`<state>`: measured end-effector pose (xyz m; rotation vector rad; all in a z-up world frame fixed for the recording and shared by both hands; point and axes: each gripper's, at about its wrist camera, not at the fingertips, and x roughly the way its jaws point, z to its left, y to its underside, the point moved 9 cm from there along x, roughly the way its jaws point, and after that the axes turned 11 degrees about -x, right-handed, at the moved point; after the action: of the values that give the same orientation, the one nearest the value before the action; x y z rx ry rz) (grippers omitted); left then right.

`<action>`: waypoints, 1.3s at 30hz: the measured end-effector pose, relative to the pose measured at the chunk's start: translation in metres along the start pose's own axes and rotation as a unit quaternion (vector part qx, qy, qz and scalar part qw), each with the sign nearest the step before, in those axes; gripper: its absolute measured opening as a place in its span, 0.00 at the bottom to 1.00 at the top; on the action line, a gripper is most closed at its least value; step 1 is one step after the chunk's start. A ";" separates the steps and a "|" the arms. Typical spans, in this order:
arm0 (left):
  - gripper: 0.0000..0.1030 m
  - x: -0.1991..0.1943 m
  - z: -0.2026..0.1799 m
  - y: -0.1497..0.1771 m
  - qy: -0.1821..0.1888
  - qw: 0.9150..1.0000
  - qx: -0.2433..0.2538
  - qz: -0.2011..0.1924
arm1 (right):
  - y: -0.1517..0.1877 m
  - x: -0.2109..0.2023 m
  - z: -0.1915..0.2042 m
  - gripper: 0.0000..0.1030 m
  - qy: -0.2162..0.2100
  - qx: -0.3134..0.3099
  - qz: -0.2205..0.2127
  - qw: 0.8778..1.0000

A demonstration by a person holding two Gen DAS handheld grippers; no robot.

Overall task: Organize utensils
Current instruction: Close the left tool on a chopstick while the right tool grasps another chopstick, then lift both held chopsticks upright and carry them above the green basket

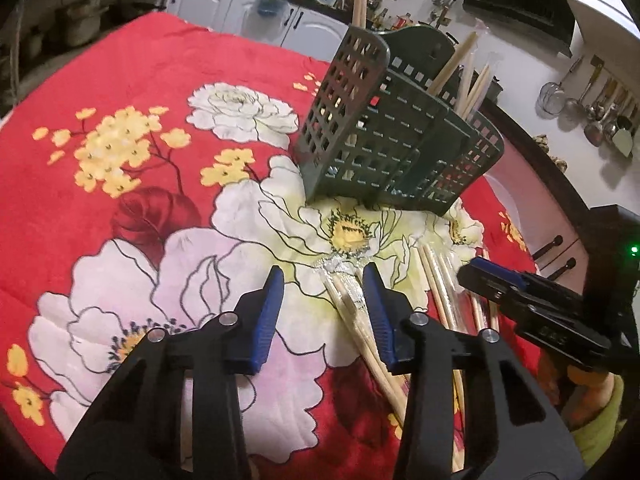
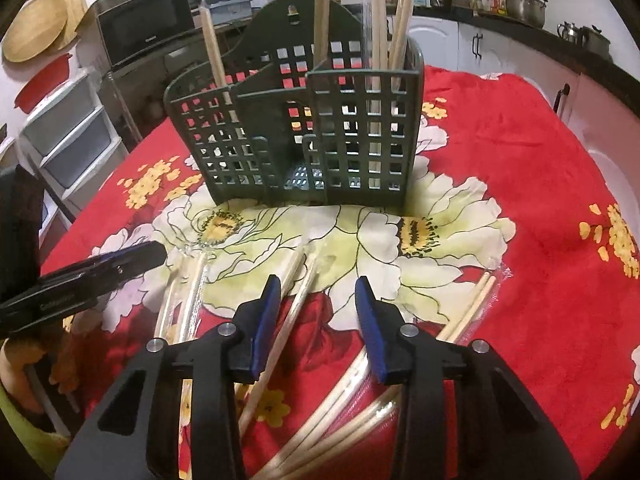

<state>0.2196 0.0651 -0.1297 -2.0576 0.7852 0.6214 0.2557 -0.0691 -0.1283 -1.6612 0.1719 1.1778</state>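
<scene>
Left gripper [image 1: 324, 280]: blue-padded jaws spread partway, angled down over the cloth. A wrapped pair of chopsticks [image 1: 360, 320] lies just inside the right-hand pad; the pads do not visibly press on it, and the gap to the left pad is bare cloth. Nothing pinched.

Right gripper [image 2: 318, 290]: jaws likewise parted, pointing down at the scatter. One loose chopstick [image 2: 280, 320] runs under the left-hand pad, more sticks pass beneath the right-hand one; between the tips only cloth shows. No grip seen. In the left wrist view this gripper enters from the right edge, tips low over the sticks, held by a hand [image 1: 588, 392] with a yellow-green sleeve.

Loose chopsticks [image 2: 468, 304], some in clear sleeves, lie fanned on the red floral tablecloth [image 2: 540, 240] between both grippers and the holder.

Dark green lattice utensil holder [image 2: 320, 132] stands upright on the cloth just beyond the scatter, divided into compartments. Several chopsticks [image 2: 380, 20] already stand in it: a cluster in the right compartment, one leaning in the left.

Background: kitchen counters, microwave [image 2: 148, 24], hanging ladles [image 1: 592, 100].
</scene>
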 end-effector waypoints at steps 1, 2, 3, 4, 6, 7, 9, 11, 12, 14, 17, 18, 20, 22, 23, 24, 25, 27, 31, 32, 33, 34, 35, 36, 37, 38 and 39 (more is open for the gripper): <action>0.33 0.002 0.000 0.001 0.001 1.000 -0.002 0.004 | 0.000 0.003 0.000 0.33 -0.002 0.000 0.003 1.000; 0.33 0.004 0.000 0.002 0.002 1.000 -0.004 0.008 | 0.000 0.005 0.000 0.31 -0.005 0.000 0.008 1.000; 0.33 0.006 0.000 0.002 0.006 1.000 -0.008 0.012 | 0.000 0.008 0.000 0.30 -0.006 0.001 0.011 1.000; 0.33 0.008 -0.001 0.002 0.007 1.000 -0.011 0.015 | 0.000 0.010 0.000 0.29 -0.009 0.002 0.012 1.000; 0.31 0.012 -0.002 0.001 0.009 1.000 -0.014 0.020 | -0.001 0.013 0.001 0.29 -0.015 0.006 0.016 1.000; 0.30 0.015 -0.002 0.000 0.008 1.000 -0.015 0.022 | -0.001 0.015 0.001 0.29 -0.016 0.007 0.018 1.000; 0.29 0.019 -0.003 -0.001 0.009 1.000 -0.017 0.025 | -0.002 0.020 0.001 0.28 -0.016 0.008 0.024 1.000; 0.26 0.024 -0.002 -0.003 0.010 0.999 -0.022 0.024 | -0.002 0.024 -0.001 0.27 -0.018 0.014 0.029 0.999; 0.24 0.025 -0.001 -0.004 0.011 0.999 -0.024 0.024 | -0.002 0.026 -0.002 0.27 -0.019 0.015 0.030 0.999; 0.19 0.026 0.003 -0.006 0.014 0.999 -0.033 0.024 | -0.002 0.029 -0.002 0.26 -0.020 0.018 0.032 0.999; 0.13 0.025 0.008 -0.007 0.023 0.998 -0.049 0.025 | -0.004 0.031 -0.004 0.22 -0.022 0.022 0.035 0.999; 0.12 0.025 0.009 -0.007 0.025 0.998 -0.052 0.025 | -0.004 0.032 -0.005 0.20 -0.021 0.021 0.036 0.999; 0.11 0.024 0.011 -0.007 0.029 0.998 -0.055 0.025 | -0.005 0.033 -0.006 0.13 -0.024 0.025 0.035 0.999; 0.10 0.024 0.010 -0.006 0.032 0.998 -0.054 0.025 | -0.006 0.032 -0.006 0.10 -0.028 0.031 0.032 0.999; 0.08 0.023 0.010 -0.006 0.034 0.998 -0.054 0.026 | -0.005 0.029 -0.009 0.08 -0.027 0.039 0.028 0.998; 0.05 0.023 0.009 -0.006 0.037 0.997 -0.054 0.026 | -0.007 0.028 -0.010 0.08 -0.031 0.044 0.024 0.998; 0.05 0.022 0.009 -0.005 0.041 0.997 -0.054 0.027 | -0.007 0.024 -0.012 0.08 -0.034 0.049 0.019 0.998; 0.02 0.020 0.007 -0.004 0.047 0.997 -0.054 0.026 | -0.010 0.014 -0.014 0.08 -0.038 0.055 0.003 0.998; 0.02 0.003 0.001 -0.008 0.063 0.997 -0.045 0.002 | -0.017 -0.014 -0.017 0.07 -0.051 0.061 -0.040 0.996; 0.02 -0.001 -0.001 -0.010 0.064 0.997 -0.042 -0.005 | -0.018 -0.020 -0.018 0.07 -0.052 0.061 -0.048 0.996; 0.02 -0.006 -0.003 -0.012 0.065 0.997 -0.039 -0.011 | -0.020 -0.027 -0.019 0.07 -0.051 0.062 -0.057 0.995; 0.02 -0.012 -0.005 -0.015 0.066 0.997 -0.035 -0.020 | -0.022 -0.035 -0.020 0.07 -0.051 0.061 -0.067 0.995; 0.01 -0.019 -0.007 -0.017 0.067 0.997 -0.033 -0.028 | -0.024 -0.041 -0.020 0.07 -0.051 0.062 -0.074 0.994; 0.01 -0.024 -0.009 -0.019 0.070 0.997 -0.031 -0.034 | -0.026 -0.048 -0.021 0.07 -0.051 0.062 -0.083 0.993; 0.01 -0.031 -0.012 -0.022 0.074 0.996 -0.027 -0.043 | -0.028 -0.052 -0.019 0.06 -0.052 0.062 -0.089 0.993; 0.01 -0.038 -0.015 -0.025 0.076 0.995 -0.023 -0.053 | -0.031 -0.060 -0.019 0.06 -0.056 0.063 -0.098 0.992; 0.01 -0.044 -0.018 -0.028 0.078 0.995 -0.018 -0.062 | -0.033 -0.067 -0.019 0.06 -0.059 0.064 -0.106 0.991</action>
<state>0.2121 0.0769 -0.0763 -2.1885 0.7322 0.4134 0.2533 -0.0971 -0.0563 -1.4556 -0.0039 1.0765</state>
